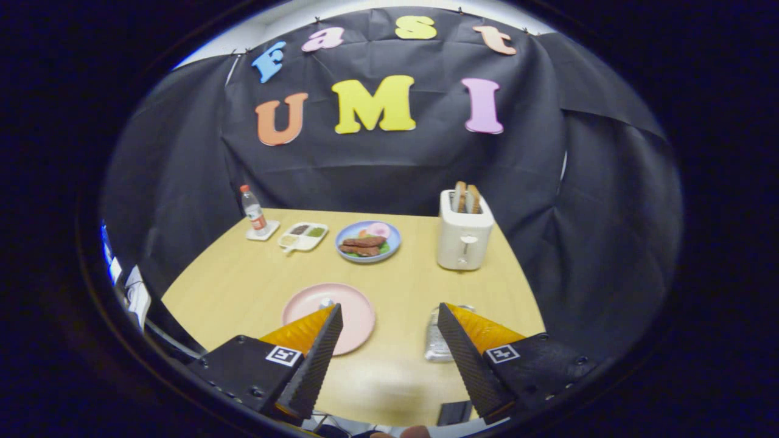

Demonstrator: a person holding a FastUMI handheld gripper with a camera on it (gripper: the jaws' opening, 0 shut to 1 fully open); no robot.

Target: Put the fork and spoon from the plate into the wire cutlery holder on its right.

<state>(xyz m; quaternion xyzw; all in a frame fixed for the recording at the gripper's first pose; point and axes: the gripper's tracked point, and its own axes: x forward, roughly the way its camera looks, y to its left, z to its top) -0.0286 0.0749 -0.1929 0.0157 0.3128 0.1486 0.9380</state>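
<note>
My gripper [389, 316] hovers open above the near part of the wooden table, nothing between its fingers. A pink plate [353, 310] lies just beyond and partly under the left finger [316, 340]. A small shiny bit of cutlery [326, 302] peeks out on the plate at that finger's tip; the rest is hidden. The wire cutlery holder [436, 340] stands to the plate's right, mostly covered by the right finger [468, 347].
Farther back stand a white toaster [464, 234] with bread slices, a blue plate of food [368, 241], a white divided dish [303, 236] and a bottle [253, 210] on a coaster. The table's near edge [365, 420] lies below the fingers.
</note>
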